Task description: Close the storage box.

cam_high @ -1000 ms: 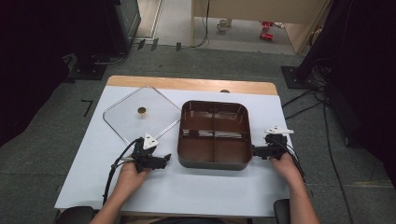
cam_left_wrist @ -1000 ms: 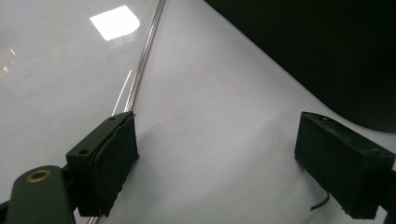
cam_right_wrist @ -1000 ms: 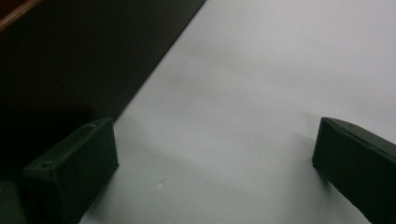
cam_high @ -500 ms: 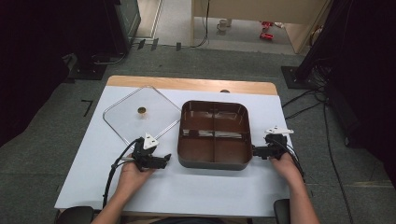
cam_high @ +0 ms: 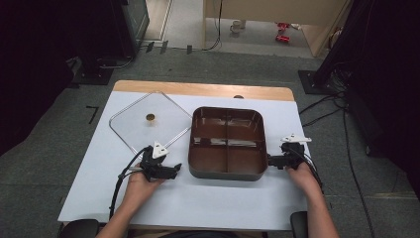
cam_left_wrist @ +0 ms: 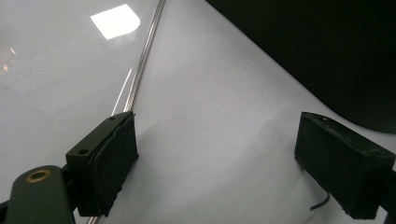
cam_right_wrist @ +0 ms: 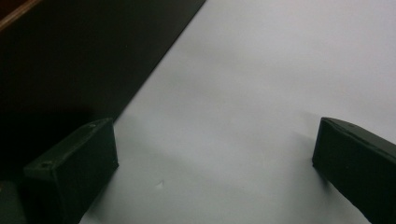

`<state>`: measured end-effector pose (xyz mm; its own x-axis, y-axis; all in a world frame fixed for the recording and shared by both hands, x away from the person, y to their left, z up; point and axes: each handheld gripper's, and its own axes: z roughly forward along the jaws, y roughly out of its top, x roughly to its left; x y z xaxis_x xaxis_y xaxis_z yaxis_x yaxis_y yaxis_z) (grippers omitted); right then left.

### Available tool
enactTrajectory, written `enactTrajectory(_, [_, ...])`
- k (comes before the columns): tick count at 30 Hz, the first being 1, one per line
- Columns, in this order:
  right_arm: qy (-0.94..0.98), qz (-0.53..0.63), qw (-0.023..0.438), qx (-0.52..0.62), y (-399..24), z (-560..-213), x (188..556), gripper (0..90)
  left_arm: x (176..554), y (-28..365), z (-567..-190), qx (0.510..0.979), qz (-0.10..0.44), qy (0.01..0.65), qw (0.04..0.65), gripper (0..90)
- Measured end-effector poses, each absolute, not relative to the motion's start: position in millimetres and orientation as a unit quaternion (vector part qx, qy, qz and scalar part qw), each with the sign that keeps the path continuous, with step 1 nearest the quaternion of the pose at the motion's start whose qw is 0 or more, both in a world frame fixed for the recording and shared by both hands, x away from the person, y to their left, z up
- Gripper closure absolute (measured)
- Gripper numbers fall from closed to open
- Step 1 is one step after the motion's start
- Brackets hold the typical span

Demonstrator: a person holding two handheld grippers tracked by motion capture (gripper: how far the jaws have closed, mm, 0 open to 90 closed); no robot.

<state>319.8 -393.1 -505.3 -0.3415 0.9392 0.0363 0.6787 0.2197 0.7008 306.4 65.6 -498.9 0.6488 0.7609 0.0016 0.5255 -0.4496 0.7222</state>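
Left gripper: jaws spread wide, holding nothing, low over the worktop in the gap between the glass lid and the pot; in its own view one jaw sits over the lid's metal rim and the other close to the pot's dark wall
Right gripper: jaws also wide apart and empty, pointing at the pot's right side, just beside it; its own view has the dark wall at the left jaw and bare white surface between the jaws
Pot: square, brown, split into four compartments, all looking empty, standing at the middle of the worktop
Glass lid: lies flat to the left of the pot, turned cornerwise, its small brass knob on top; its near corner is by the left gripper
Why so placed: one gripper on each side of the pot suggests a two-handed hold or lift by the walls; the lid lies aside, leaving the pot open
Contact: neither gripper seems to touch the pot yet
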Motion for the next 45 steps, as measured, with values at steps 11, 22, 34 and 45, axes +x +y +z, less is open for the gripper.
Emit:
enactTrajectory(11, [0.754,0.32,0.204,0.537,-393,-505,320,0.0,306,63,-496,0.837,0.163,0.393,0.343,14.4])
enactTrajectory(22, [0.754,0.32,0.203,0.537,-393,-505,320,0.0,311,65,-487,0.845,0.113,0.404,0.332,15.5])
enactTrajectory(34, [0.754,0.32,0.204,0.537,-393,-505,320,0.0,312,67,-468,0.856,0.072,0.388,0.333,21.2])
enactTrajectory(45, [0.754,0.32,0.204,0.536,-393,-505,320,0.0,318,67,-451,0.849,0.088,0.393,0.343,21.4])
